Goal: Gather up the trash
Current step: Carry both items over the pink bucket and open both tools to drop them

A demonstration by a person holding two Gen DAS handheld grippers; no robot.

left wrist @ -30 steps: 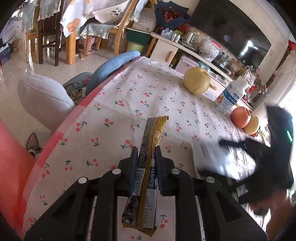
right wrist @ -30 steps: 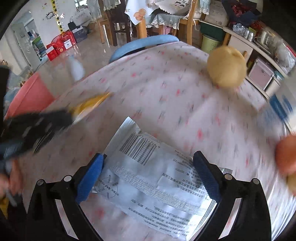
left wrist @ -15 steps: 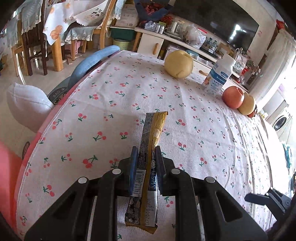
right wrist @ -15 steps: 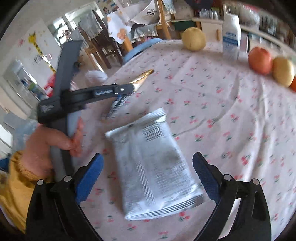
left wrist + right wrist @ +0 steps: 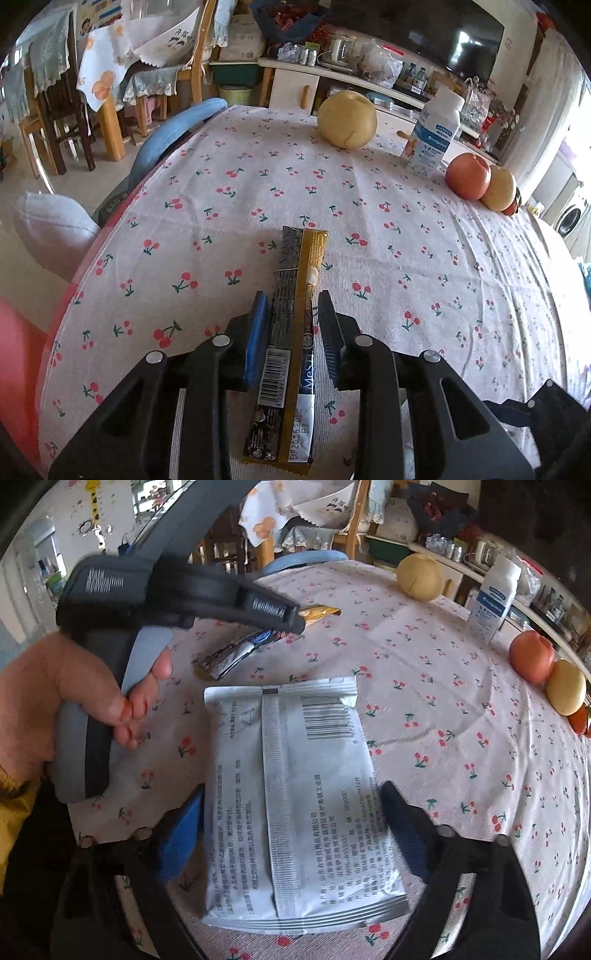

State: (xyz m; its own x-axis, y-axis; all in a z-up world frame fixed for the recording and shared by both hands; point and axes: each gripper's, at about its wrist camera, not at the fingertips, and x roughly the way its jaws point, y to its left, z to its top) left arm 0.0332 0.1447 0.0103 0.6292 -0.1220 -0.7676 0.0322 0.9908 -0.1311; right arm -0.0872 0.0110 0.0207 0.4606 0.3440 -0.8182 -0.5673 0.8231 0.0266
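A long gold and black stick wrapper (image 5: 295, 332) lies on the cherry-print tablecloth (image 5: 406, 240), between the fingers of my left gripper (image 5: 291, 325). Those jaws are opening, and a thin gap shows at each pad. From the right wrist view, the left gripper (image 5: 295, 622) is held by a hand (image 5: 74, 701), with the wrapper (image 5: 240, 651) under its tips. A flat silver pouch (image 5: 295, 794) with a barcode lies face down just right of it. My right gripper (image 5: 293, 794) straddles the pouch. Its jaws are closing, and its pads stand just outside the pouch's long edges.
At the table's far edge stand a yellow round fruit (image 5: 347, 120), a white and blue bottle (image 5: 432, 138) and a row of apples (image 5: 469, 177). A blue chair back (image 5: 173, 129) meets the left edge. A cluttered cabinet (image 5: 332, 81) and wooden chairs stand behind.
The left jaws have parted off the wrapper, which now rests on the cloth. The right gripper has swung over the silver pouch, lined up along it, and its fingers have drawn closer together.
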